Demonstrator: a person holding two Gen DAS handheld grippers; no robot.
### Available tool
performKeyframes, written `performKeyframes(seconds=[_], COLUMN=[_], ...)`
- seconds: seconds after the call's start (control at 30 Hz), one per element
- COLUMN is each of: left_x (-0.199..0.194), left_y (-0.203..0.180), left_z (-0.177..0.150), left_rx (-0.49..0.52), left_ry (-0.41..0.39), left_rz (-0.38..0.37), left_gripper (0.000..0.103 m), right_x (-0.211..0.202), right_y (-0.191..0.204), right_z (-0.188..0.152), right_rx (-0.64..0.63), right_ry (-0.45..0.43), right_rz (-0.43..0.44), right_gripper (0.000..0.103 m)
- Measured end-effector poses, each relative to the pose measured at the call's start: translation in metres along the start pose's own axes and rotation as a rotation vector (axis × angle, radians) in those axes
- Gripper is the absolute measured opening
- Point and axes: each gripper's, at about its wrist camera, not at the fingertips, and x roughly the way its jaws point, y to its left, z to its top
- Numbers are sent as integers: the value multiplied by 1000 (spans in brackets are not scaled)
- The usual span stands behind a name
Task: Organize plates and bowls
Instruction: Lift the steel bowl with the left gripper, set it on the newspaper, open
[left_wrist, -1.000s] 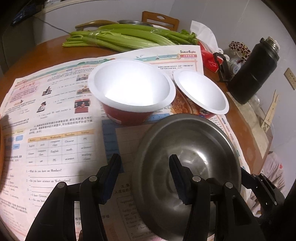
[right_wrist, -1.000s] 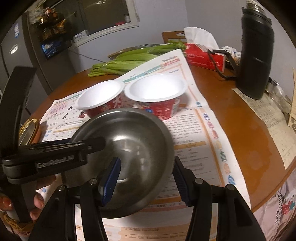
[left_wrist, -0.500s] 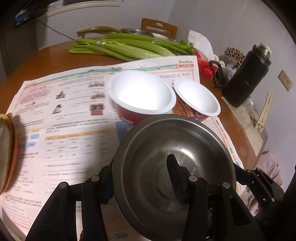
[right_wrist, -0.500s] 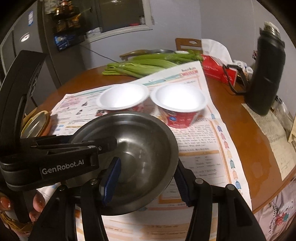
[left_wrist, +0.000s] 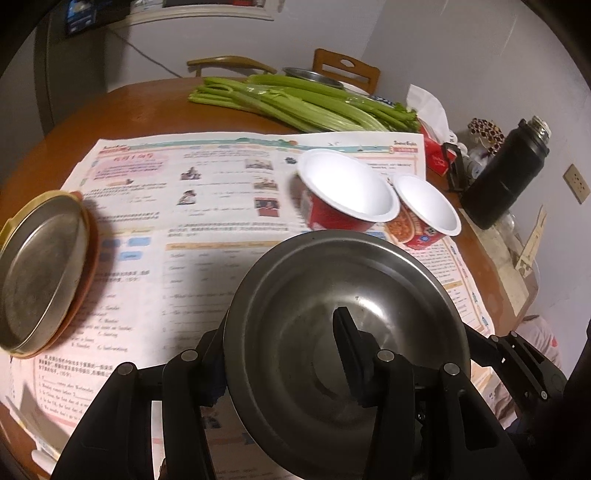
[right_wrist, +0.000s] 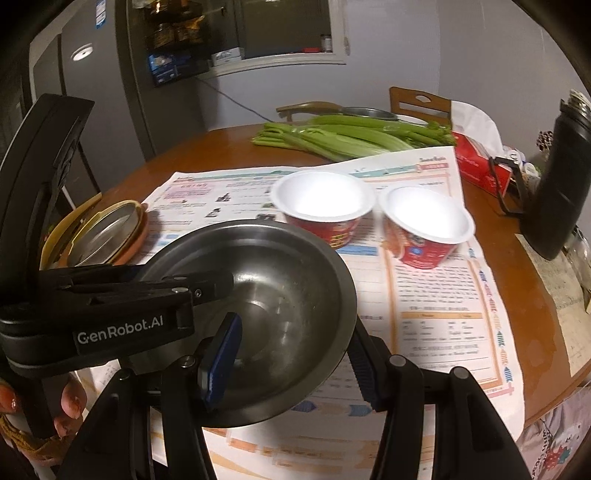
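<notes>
Left wrist view, nearest first: steel bowl (left_wrist: 347, 328) fills the lower frame, raised off the paper (left_wrist: 207, 221) on the counter (left_wrist: 85, 122). Left gripper (left_wrist: 280, 354) has its jaws clamped on the bowl's near rim, one finger inside, one outside under the wall. In the right wrist view, right gripper (right_wrist: 291, 358) is clamped on the opposite rim the same way, blue pad inside, other finger outside. Jaws on both are only partly apart, set by the thin wall.

Step in hand looks like a two-handed carry. Likely target is the plate stack (left_wrist: 40, 273) at the left edge, though I can't be sure. To do it well: keep both grips level so the rim doesn't twist out, move the hands together, clear the two cups (left_wrist: 351, 192) behind, and set it down centred before either grip lets go.

Further back: celery (left_wrist: 295, 103), black flask (left_wrist: 506, 177), tissue box (right_wrist: 480, 166), all well clear.
</notes>
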Motion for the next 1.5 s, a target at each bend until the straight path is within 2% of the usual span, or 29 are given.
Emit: performKeyframes(seconds=[0.43,0.77,1.17,1.5], left_x=[8,18,25,22], left_y=[17,13,10,14], left_z=[-8,-7,-9,-5], left_rx=[-16,-5,5,-13], left_ry=[20,29,44,36], left_rz=[4,7,5,-7], left_gripper=[51,51,51,52], right_x=[12,21,26,21], right_y=[17,12,5,-6], right_z=[-4,-5,-7,-6], right_rx=[-5,13,43,88], right_ry=[34,55,79,66], right_rz=[-4,-24,-5,-1], right_gripper=[57,56,57,57])
